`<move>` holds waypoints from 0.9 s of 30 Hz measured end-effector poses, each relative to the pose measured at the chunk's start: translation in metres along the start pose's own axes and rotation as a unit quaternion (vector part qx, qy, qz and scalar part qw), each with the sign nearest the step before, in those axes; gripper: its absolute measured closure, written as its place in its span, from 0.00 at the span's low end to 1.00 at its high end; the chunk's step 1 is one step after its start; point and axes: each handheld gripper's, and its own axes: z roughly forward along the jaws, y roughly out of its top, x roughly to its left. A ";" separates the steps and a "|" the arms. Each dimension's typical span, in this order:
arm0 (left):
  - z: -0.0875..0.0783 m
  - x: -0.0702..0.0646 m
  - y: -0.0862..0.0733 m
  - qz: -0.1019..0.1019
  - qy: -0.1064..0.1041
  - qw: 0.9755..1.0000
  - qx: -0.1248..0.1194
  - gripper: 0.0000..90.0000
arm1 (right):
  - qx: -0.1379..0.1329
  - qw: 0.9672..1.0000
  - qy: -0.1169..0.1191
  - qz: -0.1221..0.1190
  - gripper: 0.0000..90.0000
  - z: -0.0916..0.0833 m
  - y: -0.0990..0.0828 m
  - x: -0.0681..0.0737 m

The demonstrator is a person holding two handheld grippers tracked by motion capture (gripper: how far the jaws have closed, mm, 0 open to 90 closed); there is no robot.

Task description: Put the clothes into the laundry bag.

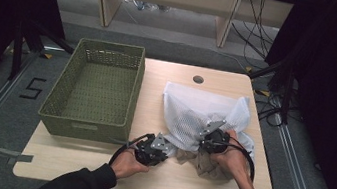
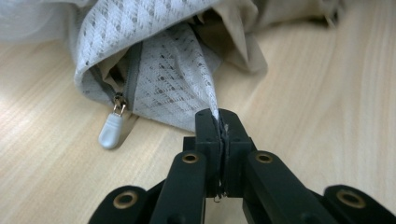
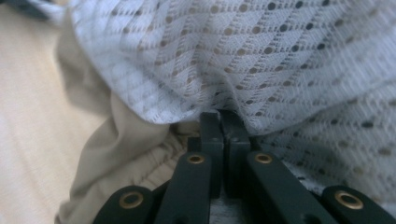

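Note:
A white mesh laundry bag lies on the right half of the wooden table, and a beige garment spills out of its near opening. My left gripper is at the bag's near left corner. In the left gripper view it is shut on a pinch of the mesh, beside the open zipper and its grey pull. My right gripper is on the bag's near edge. In the right gripper view it is shut on the mesh, just above the beige garment.
A green woven basket stands on the table's left half, close to the bag. A round cable hole sits near the far edge. Bare tabletop runs along the front edge by the person's forearms.

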 end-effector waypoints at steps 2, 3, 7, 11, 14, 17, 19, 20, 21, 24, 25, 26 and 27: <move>-0.002 -0.002 -0.001 0.008 0.008 1.000 0.002 0.98 | 0.001 1.000 -0.001 0.005 1.00 0.003 0.004 -0.003; -0.004 -0.002 -0.002 0.012 0.008 1.000 0.005 0.98 | 0.000 1.000 -0.003 0.013 1.00 0.004 0.005 -0.004; -0.011 -0.003 -0.005 0.025 0.019 0.999 0.010 0.98 | -0.014 1.000 -0.009 0.016 1.00 0.007 0.011 -0.012; -0.013 -0.008 -0.008 0.037 -0.001 0.999 0.016 0.98 | -0.019 0.999 -0.014 0.025 1.00 0.007 0.016 -0.015; -0.012 -0.009 -0.006 0.049 -0.006 0.998 0.025 0.98 | -0.019 1.000 -0.009 0.010 1.00 0.008 0.019 -0.014; -0.017 -0.004 -0.006 0.050 -0.002 0.998 0.026 0.97 | -0.026 0.999 -0.007 -0.018 1.00 -0.006 0.020 -0.012; -0.020 0.000 -0.006 0.035 0.021 0.999 0.016 0.97 | -0.041 0.999 0.003 -0.013 1.00 -0.030 0.015 -0.005; -0.022 0.002 -0.006 0.032 0.021 0.999 0.015 0.97 | -0.041 0.999 0.003 -0.013 1.00 -0.030 0.015 -0.005; -0.025 0.004 -0.007 0.023 0.027 0.999 0.018 0.97 | -0.047 0.999 0.007 -0.023 1.00 -0.037 0.013 -0.004; -0.030 0.014 -0.009 0.010 0.057 0.998 0.022 0.97 | -0.060 0.998 0.012 -0.023 1.00 -0.052 0.005 0.003; -0.031 0.016 -0.010 0.011 0.067 0.997 0.025 0.97 | -0.062 0.998 0.017 -0.027 1.00 -0.056 0.003 0.006; -0.031 0.017 -0.012 0.007 0.072 0.997 0.029 0.97 | -0.063 0.997 0.025 -0.028 1.00 -0.059 0.001 0.009; -0.030 0.017 -0.013 0.003 0.072 0.997 0.029 0.97 | -0.061 0.997 0.029 -0.034 1.00 -0.062 0.000 0.012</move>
